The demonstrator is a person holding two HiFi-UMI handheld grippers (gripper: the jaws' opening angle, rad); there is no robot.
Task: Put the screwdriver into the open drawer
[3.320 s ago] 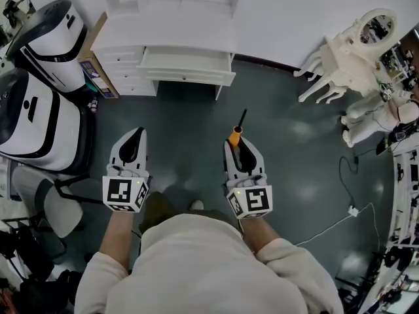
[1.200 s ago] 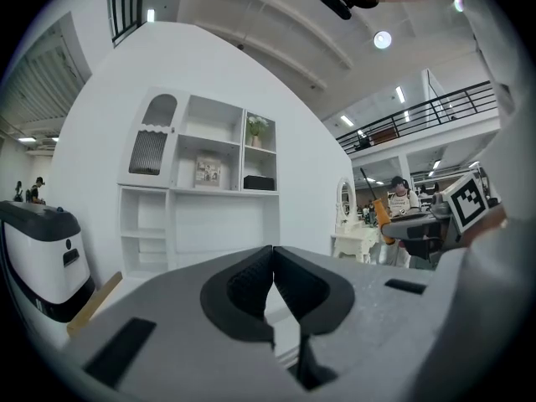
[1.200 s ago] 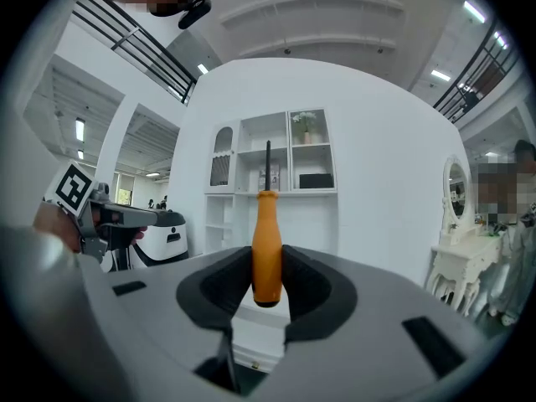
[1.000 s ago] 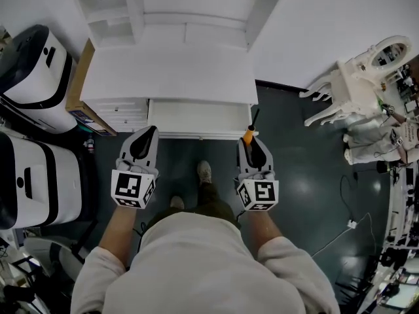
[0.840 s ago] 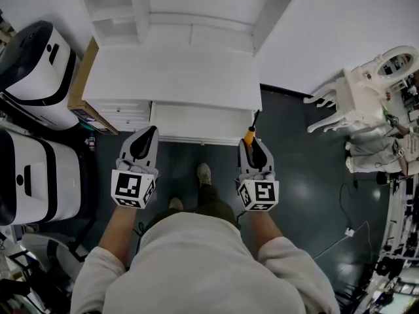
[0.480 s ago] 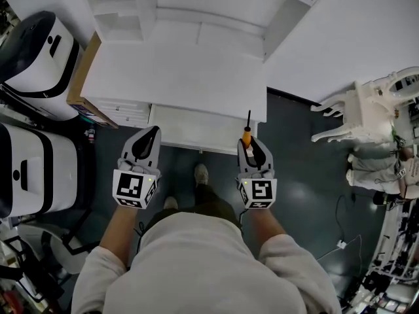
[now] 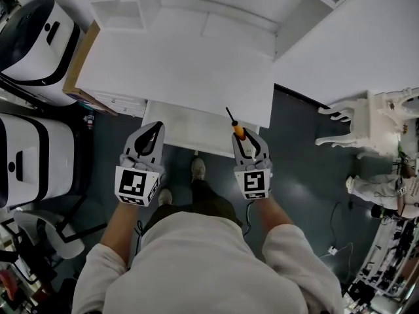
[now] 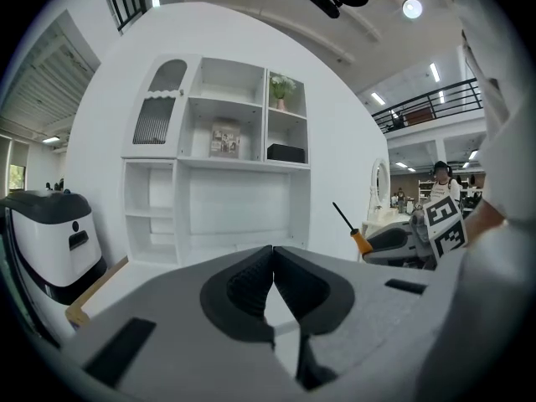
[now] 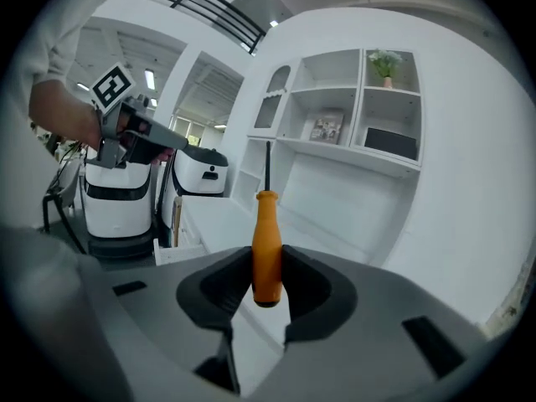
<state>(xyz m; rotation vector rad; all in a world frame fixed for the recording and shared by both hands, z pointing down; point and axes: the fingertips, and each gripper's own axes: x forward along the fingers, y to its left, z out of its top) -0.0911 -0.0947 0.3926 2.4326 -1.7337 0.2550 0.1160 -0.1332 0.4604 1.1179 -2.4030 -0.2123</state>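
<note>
While right gripper (image 7: 244, 140) clamps orange-handled, black-shafted screwdriver (image 7: 237, 131) near drawer (image 7: 190, 126) right front corner, left gripper (image 7: 156, 127): jaws closed, empty.

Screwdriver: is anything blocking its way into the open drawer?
Nothing visible is. The right hand-held gripper holds the screwdriver by its orange handle, right at the front of the open drawer, and the part of the drawer in view looks bare. The left hand-held gripper is off to the side, shut.
</note>
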